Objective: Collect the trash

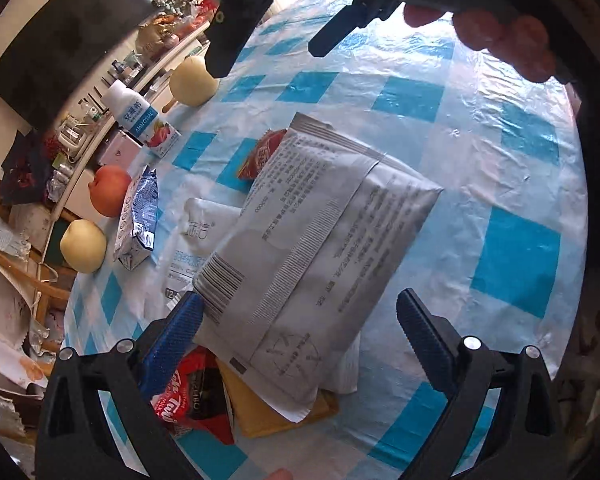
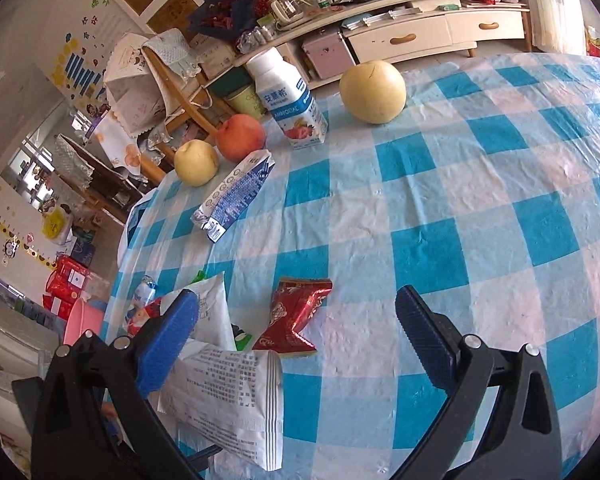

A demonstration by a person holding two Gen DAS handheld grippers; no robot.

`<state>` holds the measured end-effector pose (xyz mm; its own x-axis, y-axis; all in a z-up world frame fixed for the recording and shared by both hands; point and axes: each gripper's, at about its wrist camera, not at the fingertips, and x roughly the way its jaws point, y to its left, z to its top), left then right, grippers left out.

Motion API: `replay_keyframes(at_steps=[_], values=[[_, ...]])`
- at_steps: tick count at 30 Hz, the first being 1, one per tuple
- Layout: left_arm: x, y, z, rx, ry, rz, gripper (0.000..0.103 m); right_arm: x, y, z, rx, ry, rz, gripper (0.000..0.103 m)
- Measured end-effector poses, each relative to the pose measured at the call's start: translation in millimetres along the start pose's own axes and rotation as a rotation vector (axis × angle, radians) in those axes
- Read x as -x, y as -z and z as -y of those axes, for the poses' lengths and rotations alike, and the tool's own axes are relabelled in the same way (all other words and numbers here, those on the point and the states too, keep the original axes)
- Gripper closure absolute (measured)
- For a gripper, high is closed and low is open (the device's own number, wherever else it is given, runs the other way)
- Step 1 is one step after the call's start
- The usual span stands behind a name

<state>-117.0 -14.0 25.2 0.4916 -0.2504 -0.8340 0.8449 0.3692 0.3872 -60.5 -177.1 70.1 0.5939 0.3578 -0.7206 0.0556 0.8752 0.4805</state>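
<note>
My left gripper (image 1: 304, 320) is open above a pile of trash on the blue checked tablecloth (image 1: 480, 128). A large silver printed pouch (image 1: 320, 240) lies between its fingers, over a red snack wrapper (image 1: 196, 396), a yellow packet (image 1: 268, 412) and a white packet (image 1: 204, 240). A crumpled red wrapper (image 1: 260, 154) lies beyond the pouch. My right gripper (image 2: 300, 328) is open and empty; the red wrapper (image 2: 296, 320) lies just ahead between its fingers. The silver pouch (image 2: 232, 396) lies by its left finger. The right gripper also shows at the top of the left wrist view (image 1: 284, 46).
A flattened blue-white milk carton (image 2: 236, 196), a yogurt bottle (image 2: 288, 100), a peach (image 2: 240, 136) and two pale pears (image 2: 372, 90) (image 2: 196, 162) stand at the table's far side. A chair (image 2: 160, 80) and a cluttered TV cabinet (image 2: 420, 32) lie beyond the table edge.
</note>
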Motion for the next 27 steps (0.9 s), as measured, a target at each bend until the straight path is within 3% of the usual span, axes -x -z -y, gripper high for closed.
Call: replay_keyframes(at_steps=[12, 18, 24, 27], values=[[-16.3, -20.5, -13.9, 0.044, 0.067, 0.062, 0.007, -34.2, 4.3, -5.0, 0.049, 0.055, -0.083, 0.004], [-17.3, -31.5, -13.1, 0.128, 0.226, 0.112, 0.007, -43.0, 7.1, -13.0, 0.191, 0.251, -0.083, 0.006], [-1.0, -35.8, -16.5, 0.176, 0.438, 0.192, 0.007, -34.0, -0.8, 9.9, 0.137, 0.265, -0.060, 0.005], [3.5, -33.5, -29.0, 0.223, 0.411, 0.219, 0.007, -29.1, -4.0, 18.1, 0.106, 0.242, -0.053, 0.005]])
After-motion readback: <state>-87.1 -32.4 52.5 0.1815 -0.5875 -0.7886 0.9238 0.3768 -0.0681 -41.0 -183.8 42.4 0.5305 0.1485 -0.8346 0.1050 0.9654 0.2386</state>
